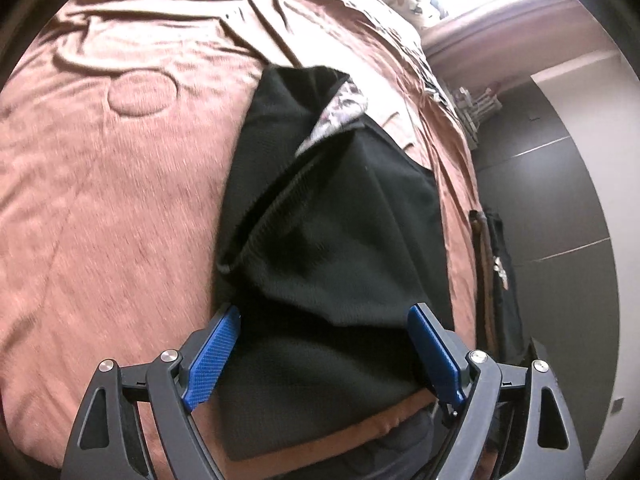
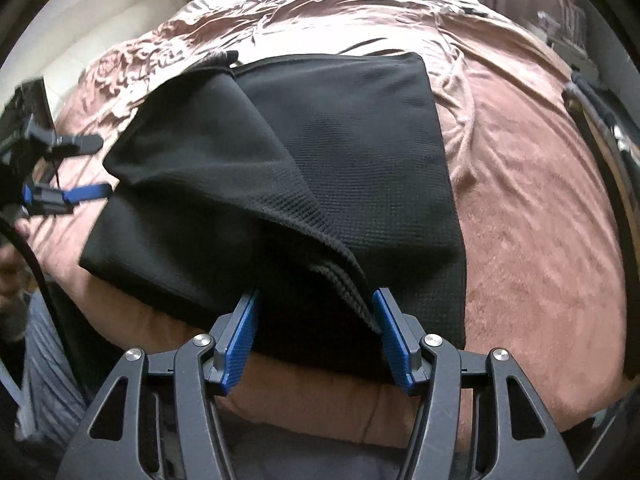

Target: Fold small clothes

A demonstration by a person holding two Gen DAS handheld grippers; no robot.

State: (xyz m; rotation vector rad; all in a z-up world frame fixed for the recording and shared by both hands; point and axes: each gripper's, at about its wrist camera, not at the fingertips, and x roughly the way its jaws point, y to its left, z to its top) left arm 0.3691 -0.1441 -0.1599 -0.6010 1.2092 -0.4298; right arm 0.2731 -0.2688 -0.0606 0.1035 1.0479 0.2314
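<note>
the black garment on the bed looks soft, light, floppy; take its ribbed hem. left claw and right claw both gape, released.

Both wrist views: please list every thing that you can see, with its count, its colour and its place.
black garment: one, black with a ribbed hem, lying partly folded on the bed, near its front edge
patterned fabric: one piece, white and dark, showing at the garment's far end; whether it belongs to the garment I cannot tell
bedspread: one, pinkish brown, wrinkled, covering the bed
floor: dark tiles, beside the bed
left gripper: one, black with blue pads, jaws open over the garment's near part
right gripper: one, black with blue pads, jaws open, the ribbed hem between them
</note>
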